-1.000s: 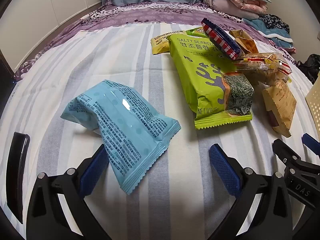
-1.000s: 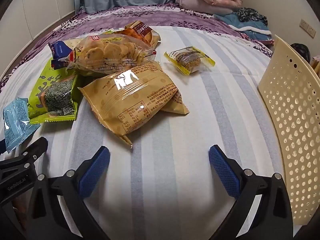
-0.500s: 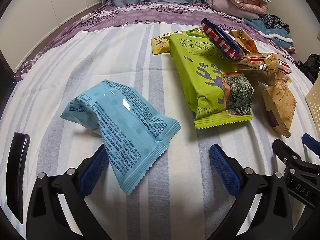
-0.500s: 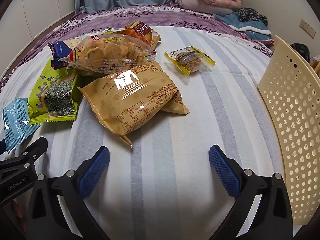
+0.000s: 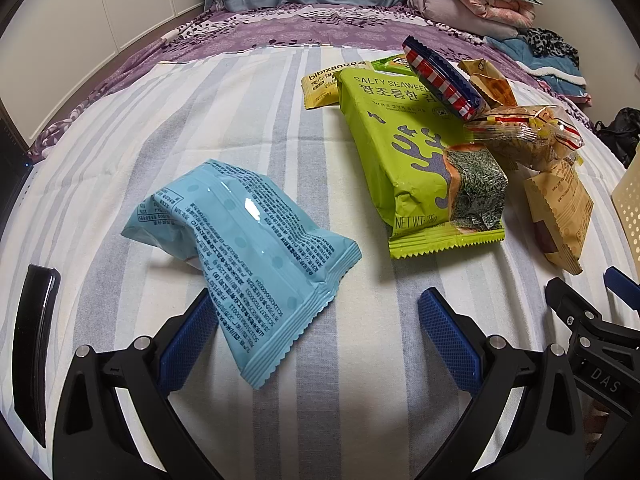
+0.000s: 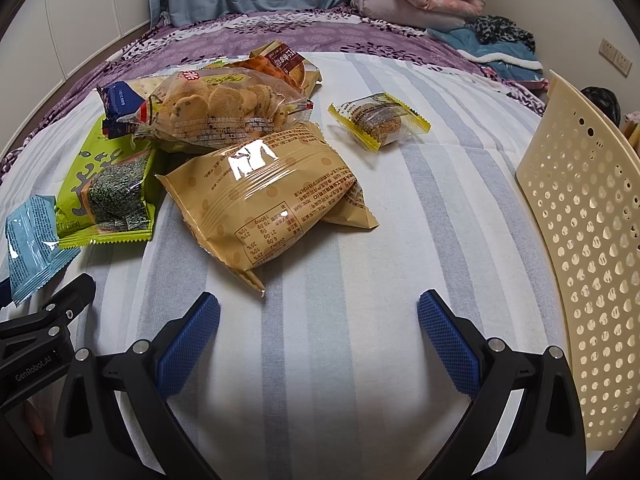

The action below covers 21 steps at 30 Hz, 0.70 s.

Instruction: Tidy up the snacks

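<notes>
Your left tool (image 5: 318, 328) has its blue pads spread wide apart, holding nothing, low over the striped bed sheet (image 5: 224, 120). The light blue snack pack (image 5: 244, 248) lies right in front of it, one corner overlapping the left pad; the back print is too small to read. Further out there's the green bag (image 5: 412, 152) reading "SALTY SEAWEED" and "NET WT", with a yellow "bibizan" packet (image 5: 320, 86) behind it.

Your right tool (image 6: 318, 328) is also wide apart and empty. Ahead of it sits a tan bag (image 6: 264, 196) with a nutrition table, a clear bag of cookies (image 6: 224, 114) behind that, and a small yellow-edged wrapped snack (image 6: 378, 120) off alone. The cream perforated basket (image 6: 580, 240) stands at your right. The neighbouring tool's body reads "GenRobot.AI".
</notes>
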Tool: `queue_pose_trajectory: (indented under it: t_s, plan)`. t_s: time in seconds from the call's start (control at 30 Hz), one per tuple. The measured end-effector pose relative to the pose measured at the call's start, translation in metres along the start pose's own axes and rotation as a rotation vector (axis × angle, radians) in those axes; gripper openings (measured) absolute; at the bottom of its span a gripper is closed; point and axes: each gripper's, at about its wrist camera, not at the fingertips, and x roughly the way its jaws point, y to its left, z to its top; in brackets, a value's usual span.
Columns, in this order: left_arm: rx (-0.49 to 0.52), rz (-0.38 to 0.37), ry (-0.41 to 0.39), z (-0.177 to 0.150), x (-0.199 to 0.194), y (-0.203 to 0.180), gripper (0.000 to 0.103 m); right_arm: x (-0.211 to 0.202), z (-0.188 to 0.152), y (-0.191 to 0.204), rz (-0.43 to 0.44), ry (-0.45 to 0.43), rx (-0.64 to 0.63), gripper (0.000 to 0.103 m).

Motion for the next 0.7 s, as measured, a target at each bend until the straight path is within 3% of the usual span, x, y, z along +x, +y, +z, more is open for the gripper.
queue_pose_trajectory:
  t_s: [0.7]
  plan:
    - [0.0,0.0,0.0,0.0,-0.0001,-0.0002,0.101,0.0008,-0.0009,0.0003,0.001,-0.001,0.002,0.098]
